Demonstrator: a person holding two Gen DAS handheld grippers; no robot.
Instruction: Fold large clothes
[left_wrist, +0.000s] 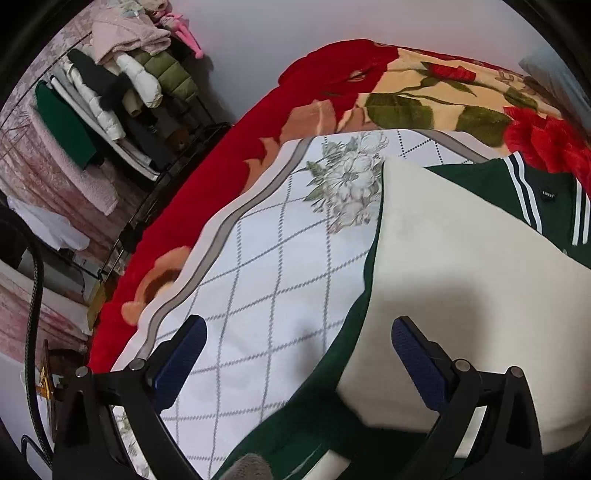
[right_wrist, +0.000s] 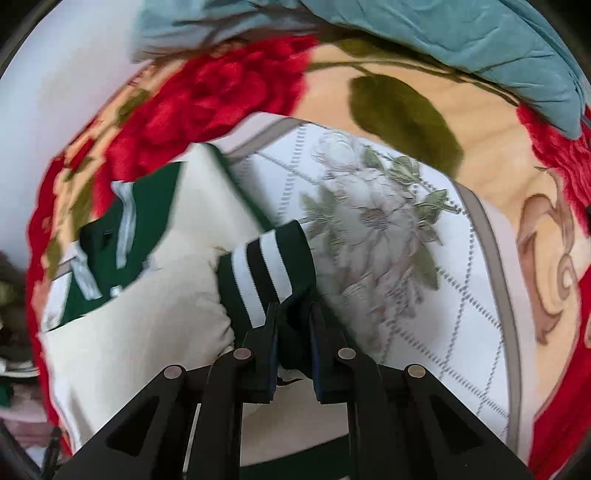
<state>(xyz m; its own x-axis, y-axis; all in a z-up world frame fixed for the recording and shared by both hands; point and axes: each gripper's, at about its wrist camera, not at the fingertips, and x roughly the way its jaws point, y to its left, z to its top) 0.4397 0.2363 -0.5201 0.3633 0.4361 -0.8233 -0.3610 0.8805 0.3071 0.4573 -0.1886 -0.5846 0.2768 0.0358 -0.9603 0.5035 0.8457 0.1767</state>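
Observation:
A dark green and cream jacket (left_wrist: 454, 266) with white-striped trim lies on a white quilted sheet (left_wrist: 266, 258) on the bed. My left gripper (left_wrist: 299, 354) is open and empty, its blue pads spread over the jacket's left edge, where the green side meets the sheet. In the right wrist view the jacket (right_wrist: 147, 325) lies to the left. My right gripper (right_wrist: 293, 332) is shut on the jacket's striped green cuff (right_wrist: 266, 266) and holds the cream sleeve lifted over the jacket body.
A red floral blanket (left_wrist: 207, 192) covers the bed under the sheet. A rack of hanging coats (left_wrist: 122, 96) stands at the far left by the wall. A teal pillow (right_wrist: 443, 40) lies at the head of the bed.

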